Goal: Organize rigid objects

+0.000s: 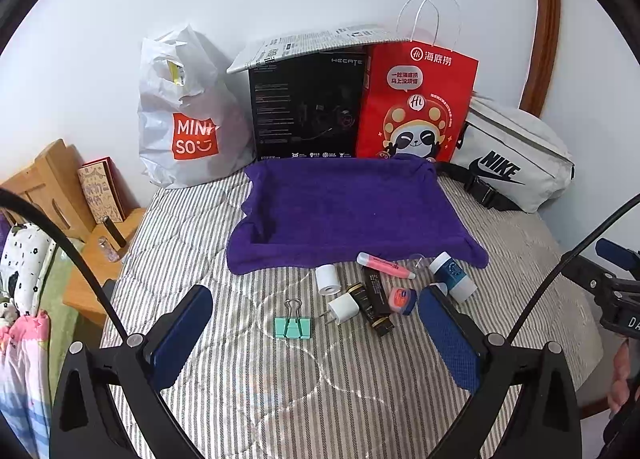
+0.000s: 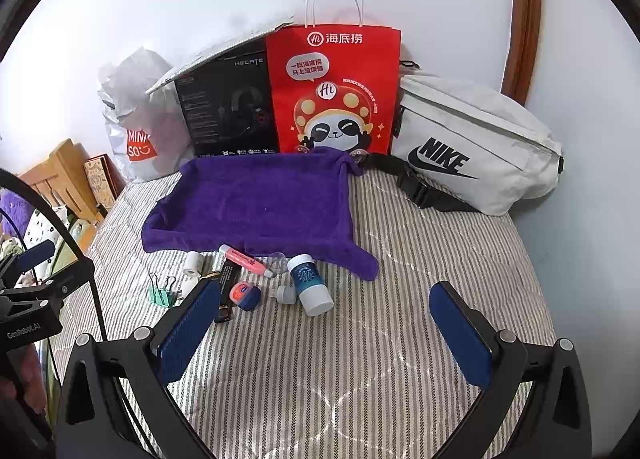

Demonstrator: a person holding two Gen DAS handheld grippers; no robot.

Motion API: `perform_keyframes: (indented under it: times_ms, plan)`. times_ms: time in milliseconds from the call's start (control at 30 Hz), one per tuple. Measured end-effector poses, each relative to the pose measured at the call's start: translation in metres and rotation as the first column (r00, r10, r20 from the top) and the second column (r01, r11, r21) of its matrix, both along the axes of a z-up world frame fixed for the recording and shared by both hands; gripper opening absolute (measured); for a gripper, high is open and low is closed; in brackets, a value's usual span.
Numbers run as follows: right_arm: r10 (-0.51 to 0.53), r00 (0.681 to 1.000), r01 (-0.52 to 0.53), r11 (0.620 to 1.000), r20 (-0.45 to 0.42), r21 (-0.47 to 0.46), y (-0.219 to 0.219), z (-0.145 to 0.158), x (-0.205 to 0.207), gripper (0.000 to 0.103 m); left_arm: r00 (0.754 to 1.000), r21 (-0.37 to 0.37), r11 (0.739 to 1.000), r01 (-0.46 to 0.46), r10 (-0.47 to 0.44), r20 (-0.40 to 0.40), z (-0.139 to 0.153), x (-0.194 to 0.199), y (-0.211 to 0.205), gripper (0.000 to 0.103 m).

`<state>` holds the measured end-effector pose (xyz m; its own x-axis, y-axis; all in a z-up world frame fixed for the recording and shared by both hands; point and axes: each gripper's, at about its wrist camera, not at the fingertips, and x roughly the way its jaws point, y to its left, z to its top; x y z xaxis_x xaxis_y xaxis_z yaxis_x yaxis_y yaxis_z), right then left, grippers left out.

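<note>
Small rigid items lie in a cluster on the striped bedspread, just in front of a purple towel (image 1: 352, 211) (image 2: 260, 203). In the left wrist view I see a green binder clip (image 1: 292, 323), a white charger plug (image 1: 342, 308), a white roll (image 1: 328, 279), a black tube (image 1: 376, 299), a pink highlighter (image 1: 384, 265), a small pink-lidded jar (image 1: 402, 299) and a blue-and-white bottle (image 1: 454, 277). The same bottle (image 2: 312, 285), highlighter (image 2: 246, 259) and clip (image 2: 162, 293) show in the right wrist view. My left gripper (image 1: 316, 335) is open above the clip. My right gripper (image 2: 326, 327) is open, holding nothing.
Along the wall stand a white Miniso bag (image 1: 184, 115), a black headset box (image 1: 308, 107), a red paper bag (image 1: 416, 103) and a grey Nike waist bag (image 1: 516, 159). A wooden bedside shelf (image 1: 96, 259) sits left of the bed. The bed's near right stretch is bare stripes.
</note>
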<state>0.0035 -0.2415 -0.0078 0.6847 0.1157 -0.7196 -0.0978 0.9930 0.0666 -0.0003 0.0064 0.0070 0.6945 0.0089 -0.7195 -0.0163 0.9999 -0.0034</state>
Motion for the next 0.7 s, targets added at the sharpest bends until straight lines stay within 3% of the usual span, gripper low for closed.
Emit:
perform_keyframes:
  times_ms: [700]
  plan:
    - [0.008,1.000,-0.008,1.000,0.004,-0.007,0.0033,0.0020,-0.0002,0.103,1.000,0.012,1.000,-0.016,0.016,-0.010,-0.0053,0.0006,0.0049,0.103]
